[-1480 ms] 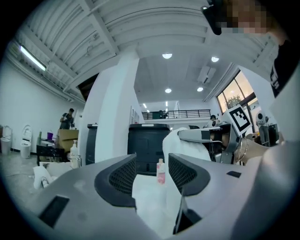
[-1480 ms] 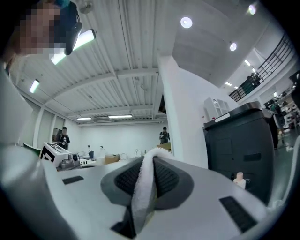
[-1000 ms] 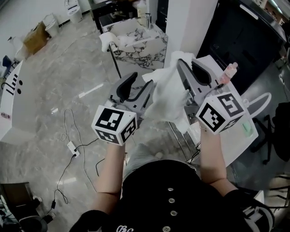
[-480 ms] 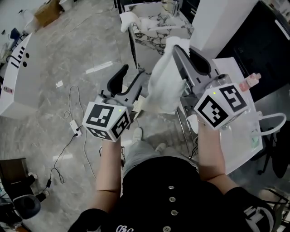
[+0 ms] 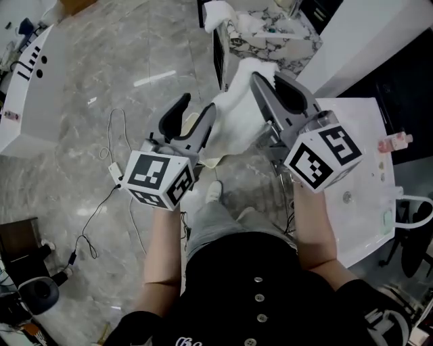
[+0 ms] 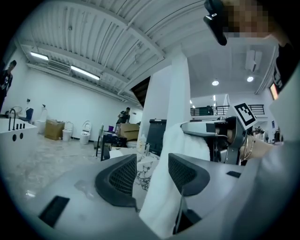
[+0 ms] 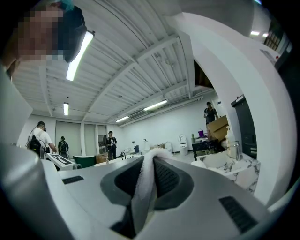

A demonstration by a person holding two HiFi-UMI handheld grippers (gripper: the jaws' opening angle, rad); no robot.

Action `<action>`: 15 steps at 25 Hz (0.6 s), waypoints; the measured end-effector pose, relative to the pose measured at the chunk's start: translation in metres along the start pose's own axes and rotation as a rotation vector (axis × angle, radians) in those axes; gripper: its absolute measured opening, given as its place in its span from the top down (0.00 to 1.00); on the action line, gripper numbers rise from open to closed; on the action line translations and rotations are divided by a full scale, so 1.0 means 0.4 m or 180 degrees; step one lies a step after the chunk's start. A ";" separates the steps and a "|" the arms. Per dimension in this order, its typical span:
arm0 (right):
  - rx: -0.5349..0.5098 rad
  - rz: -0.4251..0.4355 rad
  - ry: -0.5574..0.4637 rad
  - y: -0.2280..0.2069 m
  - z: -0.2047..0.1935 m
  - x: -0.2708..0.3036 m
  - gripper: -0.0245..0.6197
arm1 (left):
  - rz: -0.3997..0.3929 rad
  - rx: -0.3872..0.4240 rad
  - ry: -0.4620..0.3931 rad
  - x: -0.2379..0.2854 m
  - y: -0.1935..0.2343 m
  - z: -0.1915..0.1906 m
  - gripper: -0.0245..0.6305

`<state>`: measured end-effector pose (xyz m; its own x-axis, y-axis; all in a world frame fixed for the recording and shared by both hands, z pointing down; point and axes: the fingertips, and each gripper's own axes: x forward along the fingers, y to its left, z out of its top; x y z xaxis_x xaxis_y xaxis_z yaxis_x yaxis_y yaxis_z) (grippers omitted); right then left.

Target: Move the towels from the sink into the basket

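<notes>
We are swinging away from the sink (image 5: 298, 47). Against the earlier frames it has slid from the middle of the head view to the far top edge, more of the white tabletop (image 5: 358, 203) shows at right, and both grippers sit lower and nearer. We judge this to be the carry. The towel (image 5: 237, 121) is clear of the sink, hanging in the air between the grippers, and no basket shows plainly yet. The right gripper (image 5: 266, 78) stays clenched on the towel's upper edge. The left gripper (image 5: 197, 108) keeps its fingers (image 6: 123, 176) released and apart, with the cloth loose between them. Another towel (image 5: 218, 12) waits at the sink's left edge.
</notes>
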<state>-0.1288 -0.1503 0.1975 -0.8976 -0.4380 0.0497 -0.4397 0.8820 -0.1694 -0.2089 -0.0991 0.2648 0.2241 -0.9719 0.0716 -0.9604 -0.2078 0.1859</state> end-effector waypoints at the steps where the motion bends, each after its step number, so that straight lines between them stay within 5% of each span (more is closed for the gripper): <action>1: 0.0035 0.0013 0.0060 -0.001 -0.026 0.028 0.88 | 0.0029 -0.0025 0.0030 -0.001 0.026 -0.013 0.64; 15: 0.0190 0.0286 0.1027 0.006 -0.416 0.332 0.88 | 0.0295 -0.0516 0.0592 -0.018 0.304 -0.292 0.66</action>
<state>-0.2540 -0.1773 0.3673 -0.9003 -0.2729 0.3392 -0.3644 0.8987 -0.2441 -0.3078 -0.1045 0.4013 0.1774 -0.9459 0.2717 -0.9425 -0.0838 0.3235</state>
